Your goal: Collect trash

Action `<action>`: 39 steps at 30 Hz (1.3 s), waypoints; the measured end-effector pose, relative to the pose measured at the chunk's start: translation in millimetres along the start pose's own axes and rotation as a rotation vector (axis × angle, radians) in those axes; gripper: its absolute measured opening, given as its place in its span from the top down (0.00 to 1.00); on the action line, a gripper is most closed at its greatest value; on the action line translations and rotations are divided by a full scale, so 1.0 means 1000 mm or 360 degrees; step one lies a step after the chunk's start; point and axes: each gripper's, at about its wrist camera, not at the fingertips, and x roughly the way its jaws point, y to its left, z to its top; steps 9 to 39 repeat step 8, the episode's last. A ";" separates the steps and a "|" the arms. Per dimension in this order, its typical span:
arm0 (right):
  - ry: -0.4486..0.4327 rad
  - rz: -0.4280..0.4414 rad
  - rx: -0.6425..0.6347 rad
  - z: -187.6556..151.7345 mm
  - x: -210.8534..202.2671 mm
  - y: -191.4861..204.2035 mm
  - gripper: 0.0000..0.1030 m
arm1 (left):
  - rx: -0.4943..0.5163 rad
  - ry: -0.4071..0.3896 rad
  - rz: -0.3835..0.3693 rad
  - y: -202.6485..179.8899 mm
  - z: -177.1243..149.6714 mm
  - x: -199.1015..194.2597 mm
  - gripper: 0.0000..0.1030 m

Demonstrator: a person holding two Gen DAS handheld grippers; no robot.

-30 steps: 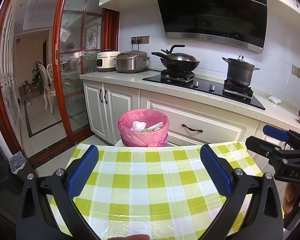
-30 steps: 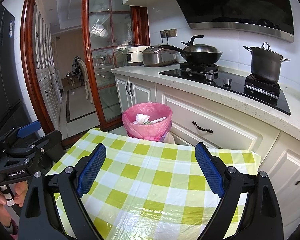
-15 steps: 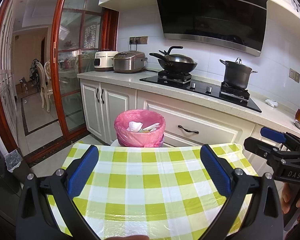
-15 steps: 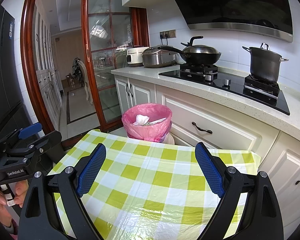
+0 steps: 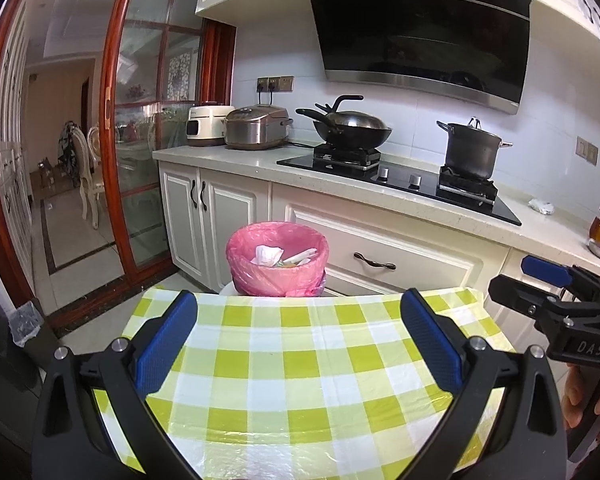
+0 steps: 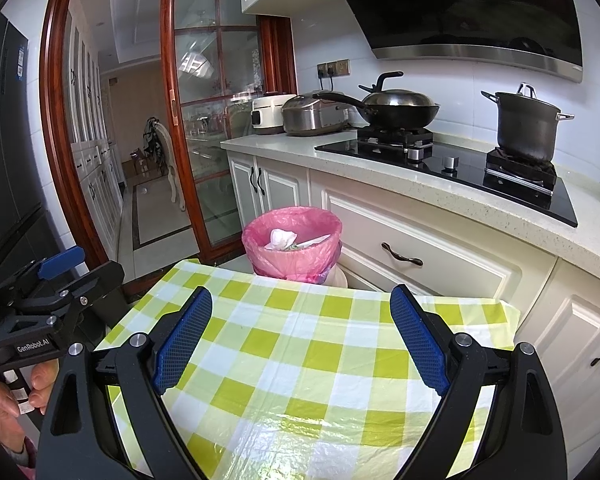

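Both tools are held level above the checked tablecloth [image 5: 296,360], and nothing is gripped: the left gripper [image 5: 298,344] is seen spread wide, its blue pads [image 5: 166,340] well apart with only cloth between them, and the right gripper [image 6: 300,336] is likewise released and empty. The trash is found already gathered in the pink-lined bin [image 5: 277,258], where a crumpled white tissue [image 5: 266,255] and some flat scraps are lying inside the bag; the bin is stood on the floor just past the table's far edge, in front of the white drawer [image 5: 380,256], presumably so that waste can be dropped straight off the cloth into it. No loose litter is seen on the visible part of the table. A small white wad [image 5: 541,206] is spotted on the counter [image 5: 420,204] to the right of the hob, and it may be judged a leftover piece, though this cannot be confirmed. Open room is offered between the table edge and the cabinets, and the doorway floor at left is unobstructed; the wok [image 5: 350,126] and pot [image 5: 471,152] crowd the counter, so any reach there would need to be kept low and to the right.
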 end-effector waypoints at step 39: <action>-0.0005 -0.0001 0.0006 -0.004 -0.003 0.000 0.17 | -0.0032 0.0022 -0.0018 0.004 0.001 0.000 0.05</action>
